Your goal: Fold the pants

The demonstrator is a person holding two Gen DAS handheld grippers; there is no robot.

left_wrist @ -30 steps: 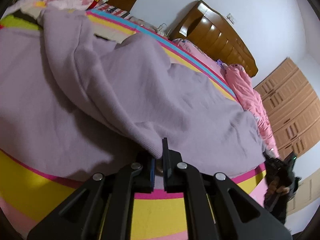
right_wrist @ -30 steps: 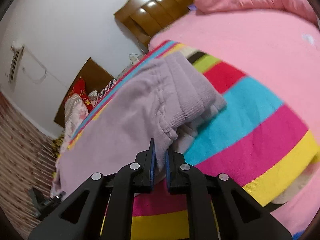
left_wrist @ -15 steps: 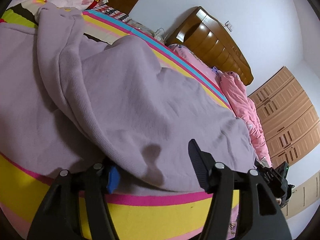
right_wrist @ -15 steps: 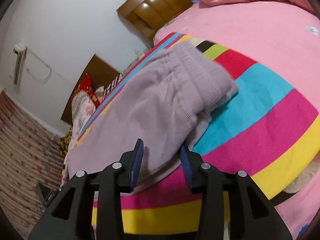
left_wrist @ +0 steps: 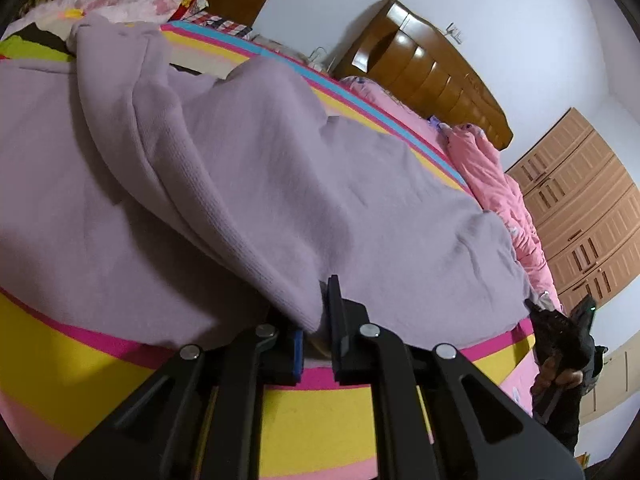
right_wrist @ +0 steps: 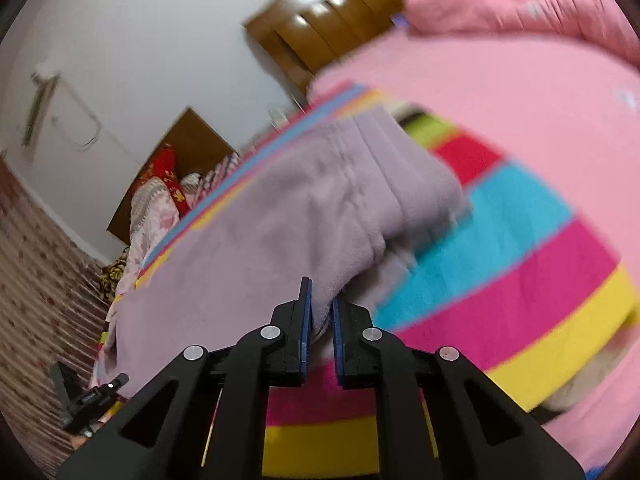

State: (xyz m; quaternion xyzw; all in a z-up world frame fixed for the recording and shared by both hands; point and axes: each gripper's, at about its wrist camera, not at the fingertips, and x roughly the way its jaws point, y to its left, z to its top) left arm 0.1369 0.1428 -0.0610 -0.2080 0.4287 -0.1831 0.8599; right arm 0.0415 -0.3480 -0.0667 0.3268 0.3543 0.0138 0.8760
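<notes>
On the striped blanket point(left_wrist: 328, 412) lay the lilac pants point(left_wrist: 248, 184), spread across the bed. Left claw point(left_wrist: 316, 324) pinched a folded pant edge at the blanket's near side. Right claw point(right_wrist: 320, 312) was clamped on pants fabric too; that view was blurred.

Left tongs point(left_wrist: 316, 320) and right tongs point(right_wrist: 320, 312) are each pinched closed on lilac cloth.

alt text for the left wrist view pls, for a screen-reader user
The left gripper is shut on the ribbed hem of the lilac pants, which lie spread across a striped blanket on a bed. Behind are a wooden headboard, a pink quilt, and the right gripper at the far edge.
</notes>
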